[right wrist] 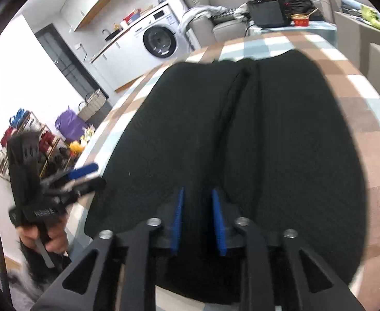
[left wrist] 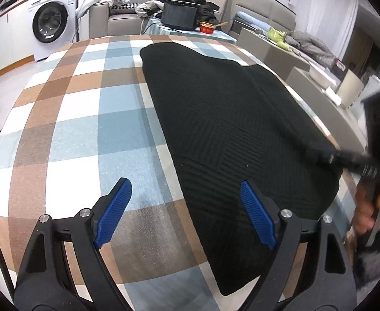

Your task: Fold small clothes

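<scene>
A black knit garment lies spread flat on the checked tablecloth. My left gripper is open and wide over the garment's near left edge, one blue pad over bare cloth and the other over the knit. It also shows blurred at the table's left side, as the left gripper. My right gripper sits low on the garment's near part, its pads a narrow gap apart with black fabric filling the gap. It reaches in from the right as the right gripper.
A washing machine stands at the back left. Behind the table are a sofa piled with clothes, a black box and a red bowl. A rack of coloured things stands on the floor. A hand holds the right tool.
</scene>
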